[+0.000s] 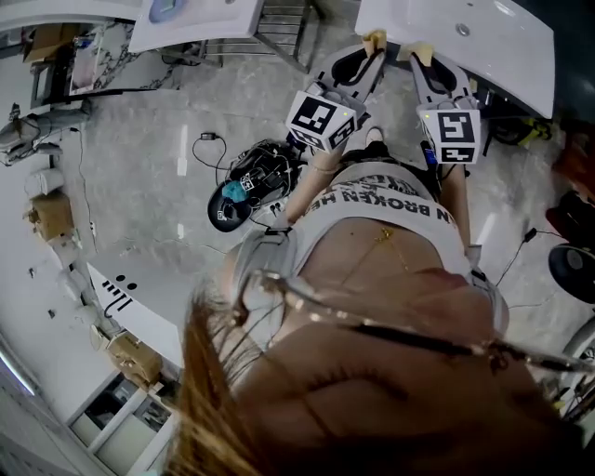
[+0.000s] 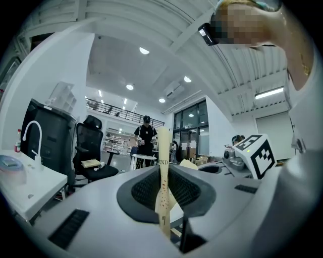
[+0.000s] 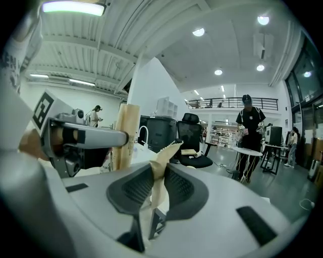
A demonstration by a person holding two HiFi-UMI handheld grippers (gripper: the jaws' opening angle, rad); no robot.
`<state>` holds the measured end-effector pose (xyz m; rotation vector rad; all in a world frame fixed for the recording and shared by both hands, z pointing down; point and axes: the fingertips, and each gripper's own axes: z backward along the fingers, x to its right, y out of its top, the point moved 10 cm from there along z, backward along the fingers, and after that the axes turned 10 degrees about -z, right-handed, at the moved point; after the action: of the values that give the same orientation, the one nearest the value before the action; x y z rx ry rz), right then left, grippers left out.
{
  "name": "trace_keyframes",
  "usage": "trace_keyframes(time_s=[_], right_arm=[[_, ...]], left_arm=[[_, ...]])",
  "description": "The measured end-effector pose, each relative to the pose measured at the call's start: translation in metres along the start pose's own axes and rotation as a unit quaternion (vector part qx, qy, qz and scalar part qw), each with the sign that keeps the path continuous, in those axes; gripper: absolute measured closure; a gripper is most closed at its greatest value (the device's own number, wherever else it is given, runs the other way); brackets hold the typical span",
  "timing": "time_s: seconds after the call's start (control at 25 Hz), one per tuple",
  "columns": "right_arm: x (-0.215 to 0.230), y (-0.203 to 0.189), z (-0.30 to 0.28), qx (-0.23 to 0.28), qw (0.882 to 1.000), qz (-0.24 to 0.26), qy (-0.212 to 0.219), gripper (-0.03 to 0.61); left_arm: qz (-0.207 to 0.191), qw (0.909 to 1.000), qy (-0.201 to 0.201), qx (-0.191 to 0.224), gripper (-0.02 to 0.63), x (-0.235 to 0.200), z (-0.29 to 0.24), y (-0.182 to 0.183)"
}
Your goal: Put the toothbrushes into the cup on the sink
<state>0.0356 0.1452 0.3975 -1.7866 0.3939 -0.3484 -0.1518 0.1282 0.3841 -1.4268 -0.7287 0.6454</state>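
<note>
A slim cream toothbrush pack [image 2: 163, 176] with red dots stands upright, and my left gripper [image 2: 164, 194] is shut on it. In the right gripper view a creased tan toothbrush pack [image 3: 160, 166] is pinched in my right gripper [image 3: 155, 194], which is shut on it. That view also shows the left gripper's body [image 3: 75, 137] with its tan pack [image 3: 126, 136] sticking up. From the head view both grippers, left [image 1: 375, 42] and right [image 1: 423, 54], point at the edge of a white sink top [image 1: 502, 42]. A white faucet [image 2: 31, 136] and a clear round container [image 2: 10, 169] stand on a sink counter at the left.
A black office chair [image 2: 91, 146], a dark cabinet [image 2: 48, 136] and a standing person in black [image 2: 146, 136] are farther off. Cables and a black-and-blue device [image 1: 244, 191] lie on the floor by the wearer's feet. A second white sink top [image 1: 200, 23] is at the head view's top left.
</note>
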Motion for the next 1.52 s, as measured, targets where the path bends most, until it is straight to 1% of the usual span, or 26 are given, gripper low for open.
trace_keyframes(time_s=[0.24, 0.52, 0.64, 0.88, 1.08, 1.24, 1.52], right_arm=[[-0.001, 0.009, -0.023, 0.010, 1.000, 0.003, -0.012, 0.503], [0.003, 0.000, -0.033, -0.001, 1.000, -0.005, -0.016, 0.503], [0.011, 0.000, -0.045, -0.003, 1.000, -0.004, -0.006, 0.503], [0.049, 0.021, -0.075, 0.002, 1.000, 0.001, 0.017, 0.503], [0.080, 0.033, -0.094, 0.008, 0.999, 0.006, 0.042, 0.503], [0.103, 0.040, -0.108, 0.006, 0.998, 0.010, 0.060, 0.503], [0.128, 0.035, -0.118, 0.001, 0.997, 0.007, 0.081, 0.503]], left_arm=[[0.004, 1.0000, -0.006, 0.000, 0.557, -0.030, -0.002, -0.002], [0.012, 0.9999, -0.007, 0.002, 0.557, -0.042, -0.008, -0.010], [0.015, 0.9999, -0.005, -0.002, 0.557, -0.048, -0.015, -0.013], [0.018, 0.9996, 0.019, -0.004, 0.557, -0.066, -0.050, -0.007], [0.002, 0.9991, 0.041, -0.011, 0.557, -0.072, -0.084, -0.002], [0.001, 0.9985, 0.053, -0.012, 0.557, -0.077, -0.109, 0.002], [0.003, 0.9971, 0.072, -0.024, 0.557, -0.074, -0.130, -0.004]])
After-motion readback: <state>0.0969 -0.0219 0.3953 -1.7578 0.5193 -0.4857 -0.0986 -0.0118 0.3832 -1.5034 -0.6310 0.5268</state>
